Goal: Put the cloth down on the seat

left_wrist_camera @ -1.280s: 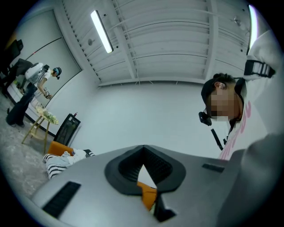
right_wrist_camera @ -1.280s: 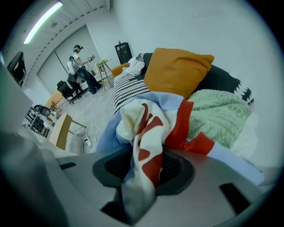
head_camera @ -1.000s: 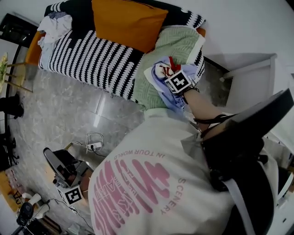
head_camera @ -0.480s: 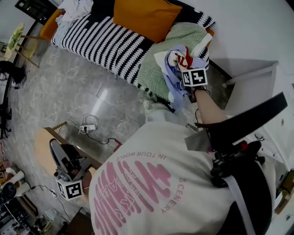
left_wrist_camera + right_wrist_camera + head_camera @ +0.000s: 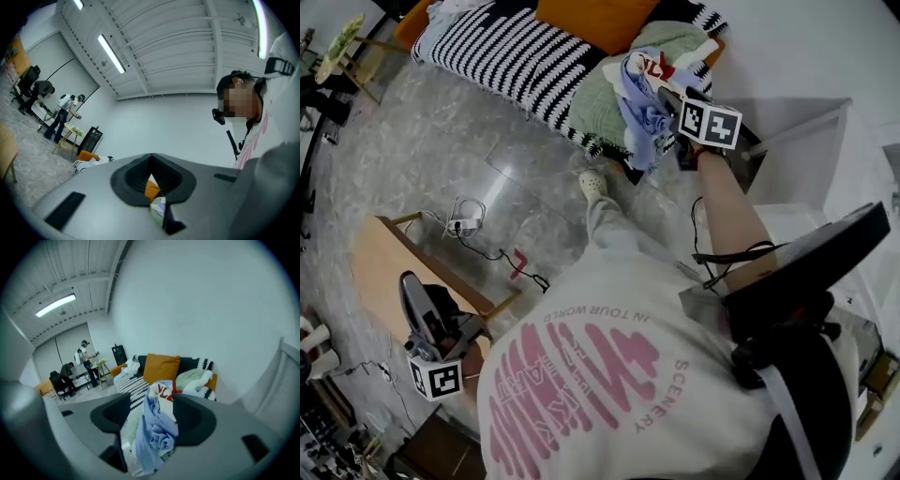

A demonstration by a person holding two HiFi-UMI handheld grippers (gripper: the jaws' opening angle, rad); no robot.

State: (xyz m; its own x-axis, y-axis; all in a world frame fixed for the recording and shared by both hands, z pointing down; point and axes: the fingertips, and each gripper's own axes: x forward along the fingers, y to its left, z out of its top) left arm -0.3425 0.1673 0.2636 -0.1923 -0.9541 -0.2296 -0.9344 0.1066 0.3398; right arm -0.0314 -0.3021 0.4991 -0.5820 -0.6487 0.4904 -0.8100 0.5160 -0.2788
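— Jaws on the right gripper [image 5: 154,411]?
— Wide apart; they have just been opening. The cloth [image 5: 157,427] hangs bunched between them. It lies against the jaw at 3 o'clock, and a gap shows at the 9 o'clock jaw.
— Is it down on the seat?
— Not flat. In the head view it dangles at 12 o'clock, over the front edge of the sofa [image 5: 511,61], at its right end.
— What's in the way there?
— A green blanket [image 5: 602,105] is heaped on that end of the seat, just beside the cloth. An orange cushion [image 5: 592,17] leans at 11 o'clock of it.
— And the other side?
— A white cabinet [image 5: 797,131] at 3 o'clock of the gripper, near the sofa's end.
— Left gripper [image 5: 151,161]?
— Jaws together, nothing in them. It sits at 8 o'clock in the head view, by a wooden table [image 5: 380,267], well apart from the sofa.
— The floor between?
— A cable [image 5: 469,225] at 9 o'clock, and the person's shoe [image 5: 593,183] just before the sofa. People [image 5: 84,357] stand far off.
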